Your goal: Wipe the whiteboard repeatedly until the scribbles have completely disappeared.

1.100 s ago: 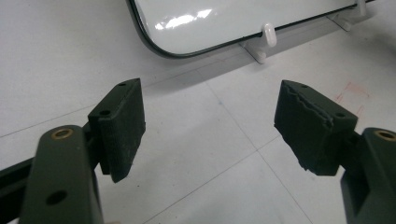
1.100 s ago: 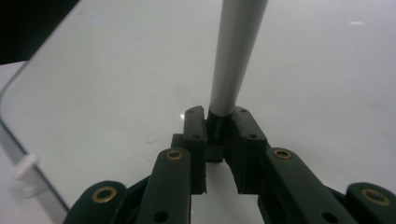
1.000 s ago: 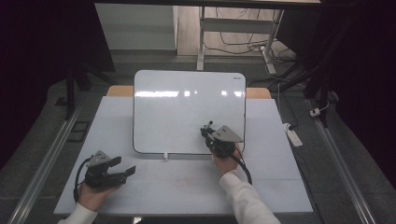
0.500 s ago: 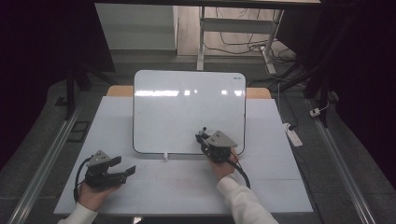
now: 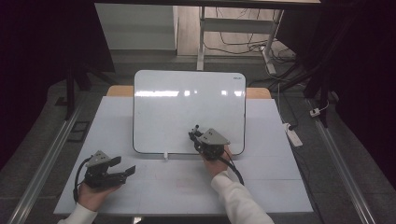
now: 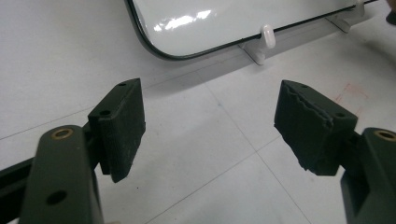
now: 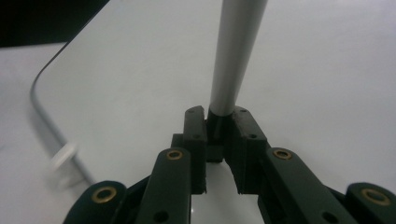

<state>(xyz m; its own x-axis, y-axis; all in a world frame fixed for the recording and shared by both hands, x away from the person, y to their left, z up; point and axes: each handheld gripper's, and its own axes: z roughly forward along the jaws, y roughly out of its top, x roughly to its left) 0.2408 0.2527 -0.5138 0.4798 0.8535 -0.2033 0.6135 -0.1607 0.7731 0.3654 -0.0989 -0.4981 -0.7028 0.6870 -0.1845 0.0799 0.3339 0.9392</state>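
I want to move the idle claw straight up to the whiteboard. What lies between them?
Bare white table; the left gripper view shows nothing between the open left claw and the whiteboard.

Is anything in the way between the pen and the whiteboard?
No, nothing visible is in the way. The right gripper is shut on the grey pen, which points straight at the bare whiteboard. The left gripper rests open on the table, off to the side.

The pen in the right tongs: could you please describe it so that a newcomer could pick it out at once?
Start at the whiteboard propped in the middle of the table. Over its lower right corner are the right tongs, shut on the pen. It is a slim, smooth grey stick pointing away over the white surface, the one loose thing at the board.
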